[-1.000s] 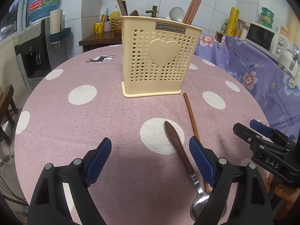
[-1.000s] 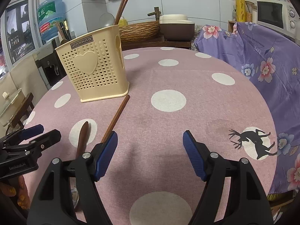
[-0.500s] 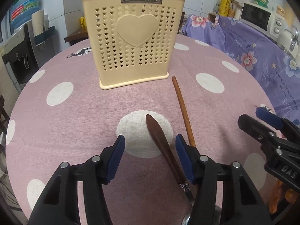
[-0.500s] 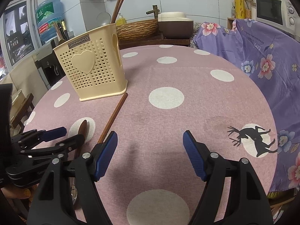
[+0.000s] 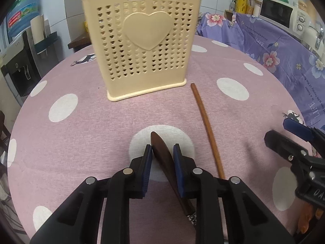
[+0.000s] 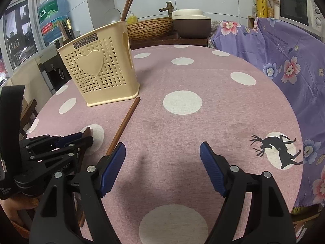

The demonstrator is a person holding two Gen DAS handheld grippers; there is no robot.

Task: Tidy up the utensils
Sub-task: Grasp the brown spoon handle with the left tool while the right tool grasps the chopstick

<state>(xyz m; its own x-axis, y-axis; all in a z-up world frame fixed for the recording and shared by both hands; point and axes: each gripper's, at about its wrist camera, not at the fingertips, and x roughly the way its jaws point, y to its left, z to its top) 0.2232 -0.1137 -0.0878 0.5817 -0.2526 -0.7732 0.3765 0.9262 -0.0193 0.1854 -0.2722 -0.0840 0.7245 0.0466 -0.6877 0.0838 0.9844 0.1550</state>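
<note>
Before the utensil holder (image 5: 142,46), closing left gripper (image 5: 162,158) fingers around spoon handle (image 5: 162,156) for lifting; right gripper (image 6: 162,162) idling wide open.

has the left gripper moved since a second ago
Yes. The left gripper has moved forward toward the cream utensil holder, which looms larger in its view, and its jaws have narrowed around the spoon's wooden handle.

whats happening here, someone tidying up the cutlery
Yes. A person works two handheld claws over a polka-dot table. The left claw has its pads on either side of a spoon's dark wooden handle, which lies on the cloth. The right claw hangs open above the table, holding nothing. One loose chopstick lies beside the cream utensil holder, which already holds some utensils.
</note>
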